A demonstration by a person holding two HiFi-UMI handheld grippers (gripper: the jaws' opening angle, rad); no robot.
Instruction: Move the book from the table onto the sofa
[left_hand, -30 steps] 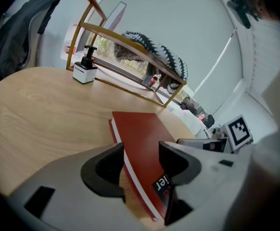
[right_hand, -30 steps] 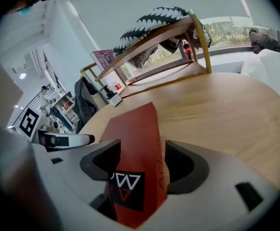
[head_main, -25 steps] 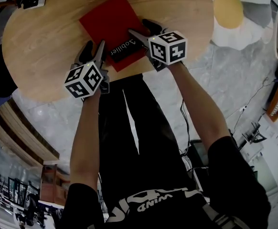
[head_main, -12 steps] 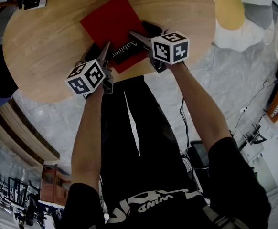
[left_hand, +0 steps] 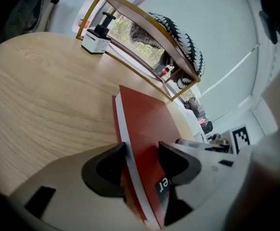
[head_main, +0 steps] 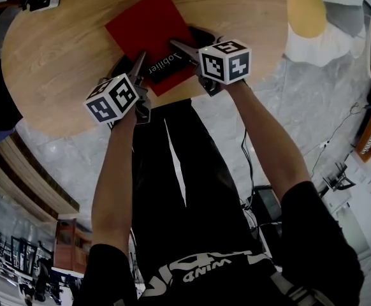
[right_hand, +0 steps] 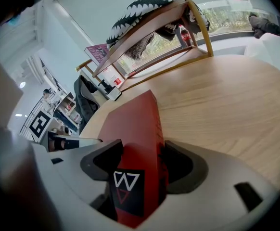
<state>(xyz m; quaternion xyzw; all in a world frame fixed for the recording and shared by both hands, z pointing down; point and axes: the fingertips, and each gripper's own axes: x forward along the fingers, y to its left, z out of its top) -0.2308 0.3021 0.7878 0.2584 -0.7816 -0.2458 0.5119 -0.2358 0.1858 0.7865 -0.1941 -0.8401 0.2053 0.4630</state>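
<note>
Book (head_main: 146,25) inside left gripper (left_hand: 142,159), right gripper (right_hand: 140,161)

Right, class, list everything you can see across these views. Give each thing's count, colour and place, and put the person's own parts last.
book: one, red with a black label, at the table's near edge, held by both claws
table: one, light wood, round, in front of the person
small device: one, white with a black top, at the table's far edge
frame: one, light wood, at the table's far side
cloth: one, black and white, draped over the frame
rug: one, white with a yellow centre, on the floor right of the table
floor: grey marble
left claw: shut on the book
right claw: shut on the book
</note>
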